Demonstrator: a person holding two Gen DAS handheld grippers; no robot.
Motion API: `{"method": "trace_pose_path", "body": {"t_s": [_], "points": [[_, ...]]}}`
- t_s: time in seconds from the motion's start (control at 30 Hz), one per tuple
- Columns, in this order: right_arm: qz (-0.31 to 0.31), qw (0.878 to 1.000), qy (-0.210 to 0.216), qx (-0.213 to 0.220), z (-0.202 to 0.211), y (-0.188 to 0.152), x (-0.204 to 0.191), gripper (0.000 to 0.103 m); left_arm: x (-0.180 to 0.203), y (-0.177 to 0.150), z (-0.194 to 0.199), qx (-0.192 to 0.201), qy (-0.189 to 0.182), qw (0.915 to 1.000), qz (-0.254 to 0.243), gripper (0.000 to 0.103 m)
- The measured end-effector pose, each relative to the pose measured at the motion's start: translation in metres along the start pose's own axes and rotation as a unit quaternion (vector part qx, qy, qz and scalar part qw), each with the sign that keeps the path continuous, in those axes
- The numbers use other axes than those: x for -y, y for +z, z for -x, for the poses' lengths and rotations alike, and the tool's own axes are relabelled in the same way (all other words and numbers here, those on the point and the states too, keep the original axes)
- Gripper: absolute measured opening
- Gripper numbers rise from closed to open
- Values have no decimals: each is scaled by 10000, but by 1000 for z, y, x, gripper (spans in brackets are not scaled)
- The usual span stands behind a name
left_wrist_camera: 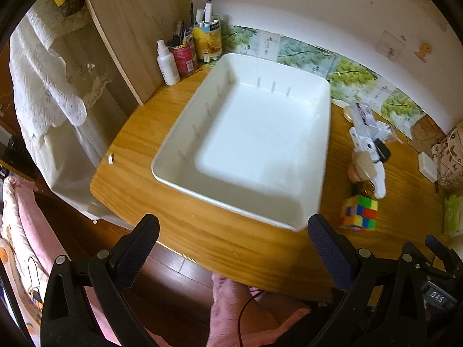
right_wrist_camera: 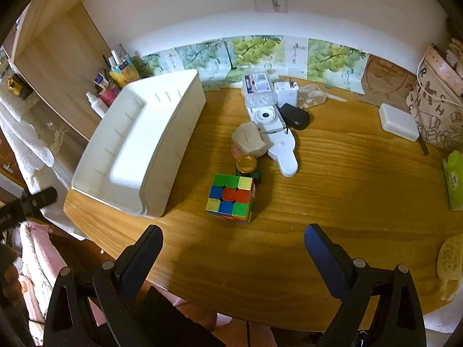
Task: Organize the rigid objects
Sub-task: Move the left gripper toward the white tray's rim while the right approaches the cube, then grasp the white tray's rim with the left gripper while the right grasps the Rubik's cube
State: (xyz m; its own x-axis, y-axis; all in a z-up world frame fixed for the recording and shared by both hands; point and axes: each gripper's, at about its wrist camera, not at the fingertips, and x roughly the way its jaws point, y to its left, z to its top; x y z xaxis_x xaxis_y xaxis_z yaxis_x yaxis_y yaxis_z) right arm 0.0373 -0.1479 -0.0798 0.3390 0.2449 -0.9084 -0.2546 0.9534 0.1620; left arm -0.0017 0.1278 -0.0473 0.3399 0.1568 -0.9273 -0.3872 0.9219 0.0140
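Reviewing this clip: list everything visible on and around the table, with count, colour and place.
white bin: one, white, nothing inside, left part of the table.
table: one, light wood.
puzzle cube: one, multicoloured, right of the bin, nearest the grippers.
small jar: one, gold lid, just behind the cube.
white gadgets: a cluster, white plus one black piece, mid-table behind the jar.
flat white box: one, white, far right.
patterned bag: one, beige, right edge.
pen holders: two, red and yellow, back left corner.
spray bottle: one, white, beside the holders.
left gripper: black, open, holding nothing.
right gripper: black, open, holding nothing.
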Motion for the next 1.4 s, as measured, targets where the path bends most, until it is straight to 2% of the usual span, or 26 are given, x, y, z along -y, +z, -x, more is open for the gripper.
{"method": "trace_pose_path", "body": {"t_s": [0.37,0.6,0.73,0.83,0.93,1.0,1.23,1.37,1.4], "points": [[-429,9988,-165,-184,-18,17,-9,99,-56,53,-42,-445,-28,9990,-81,102],[-958,9939,-398,-363,-40,19,-18,99,-82,77,-78,-751,-162,9963,-394,101],[-1219,9899,-539,-477,-55,16,-22,99,-95,86,-103,-1086,-469,9921,-423,97],[-1496,9850,-646,-571,-66,12,-26,93,-105,91,-122,-1295,-686,9885,-362,95],[-1683,9809,-793,-570,-74,9,-30,93,-113,97,-139,-1475,-754,9855,-361,87],[-1778,9783,-911,-544,-79,7,-31,93,-116,98,-149,-1598,-814,9833,-316,85],[-1992,9726,-1050,-575,-98,1,-34,90,-124,100,-181,-2044,-1017,9730,-347,54],[-1992,9713,-1113,-674,-112,-1,-36,90,-122,99,-190,-2173,-1026,9699,-393,45],[-2004,9709,-1123,-680,-115,-1,-36,89,-121,99,-192,-2181,-1035,9695,-419,39]]}}
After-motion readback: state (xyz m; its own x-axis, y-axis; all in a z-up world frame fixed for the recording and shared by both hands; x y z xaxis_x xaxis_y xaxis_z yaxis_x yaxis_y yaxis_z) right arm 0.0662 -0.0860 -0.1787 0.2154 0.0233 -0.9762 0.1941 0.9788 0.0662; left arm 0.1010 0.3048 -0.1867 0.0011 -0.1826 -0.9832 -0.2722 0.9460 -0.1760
